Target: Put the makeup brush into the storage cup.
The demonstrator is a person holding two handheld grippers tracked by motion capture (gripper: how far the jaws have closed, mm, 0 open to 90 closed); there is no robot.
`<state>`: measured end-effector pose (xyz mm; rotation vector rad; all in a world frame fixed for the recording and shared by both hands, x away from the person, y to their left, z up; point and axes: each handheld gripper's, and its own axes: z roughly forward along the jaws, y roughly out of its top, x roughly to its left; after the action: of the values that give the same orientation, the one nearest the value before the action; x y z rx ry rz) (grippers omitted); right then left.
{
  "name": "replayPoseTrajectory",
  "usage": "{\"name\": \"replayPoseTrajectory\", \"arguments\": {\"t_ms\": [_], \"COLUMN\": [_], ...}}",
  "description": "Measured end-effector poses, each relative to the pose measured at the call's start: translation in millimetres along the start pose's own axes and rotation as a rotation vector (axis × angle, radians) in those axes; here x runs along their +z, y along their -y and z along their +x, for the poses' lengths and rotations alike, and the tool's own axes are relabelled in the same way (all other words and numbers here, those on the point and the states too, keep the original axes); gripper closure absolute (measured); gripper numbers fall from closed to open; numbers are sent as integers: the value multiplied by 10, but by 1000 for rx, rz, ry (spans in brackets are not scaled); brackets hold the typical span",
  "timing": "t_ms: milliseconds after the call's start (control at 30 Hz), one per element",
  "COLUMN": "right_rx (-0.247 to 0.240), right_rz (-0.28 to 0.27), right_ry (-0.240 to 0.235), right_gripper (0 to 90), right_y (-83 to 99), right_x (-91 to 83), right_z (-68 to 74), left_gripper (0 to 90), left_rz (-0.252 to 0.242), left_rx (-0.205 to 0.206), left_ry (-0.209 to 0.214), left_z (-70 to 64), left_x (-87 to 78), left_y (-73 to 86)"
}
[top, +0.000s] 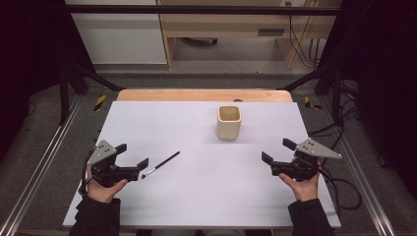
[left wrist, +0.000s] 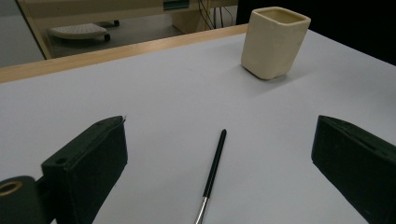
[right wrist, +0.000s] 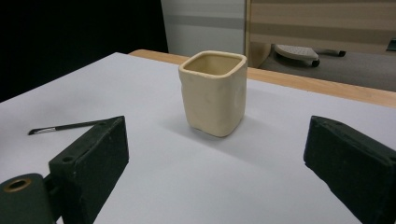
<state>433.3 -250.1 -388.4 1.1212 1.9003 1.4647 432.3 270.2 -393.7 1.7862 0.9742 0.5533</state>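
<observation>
A cream square cup (top: 229, 122) stands upright toward the back of the white table top (top: 196, 187). A thin black brush with a silver ferrule (top: 161, 164) lies flat at the left, its bristle end nearest my left gripper (top: 132, 155). That gripper is open, and in the left gripper view the brush (left wrist: 214, 173) lies between its jaws, with the cup (left wrist: 274, 42) farther off. At the right side my right gripper (top: 278, 151) is open and holds nothing. In the right gripper view the cup (right wrist: 213, 92) stands ahead between the jaws, and the brush (right wrist: 65, 127) lies at the left.
A wooden strip (top: 204, 95) runs along the table's far edge. Metal rails (top: 44, 157) flank the table on both sides. Cables (top: 339, 187) trail on the floor at the right. Behind the table are a black frame bar (top: 196, 10) and wooden furniture.
</observation>
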Motion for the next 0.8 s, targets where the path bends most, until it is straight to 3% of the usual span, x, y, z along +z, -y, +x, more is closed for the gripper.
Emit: {"name": "replayPoseTrajectory", "arguments": {"t_ms": [800], "right_rx": [-3], "right_rz": [-2], "right_ry": [2], "right_gripper": [62], "right_y": [9], "right_x": [-29], "right_z": [-3], "left_gripper": [32], "left_rz": [23], "left_rx": [28], "left_ry": [4], "left_z": [-72], "left_x": [90], "left_y": [-78]}}
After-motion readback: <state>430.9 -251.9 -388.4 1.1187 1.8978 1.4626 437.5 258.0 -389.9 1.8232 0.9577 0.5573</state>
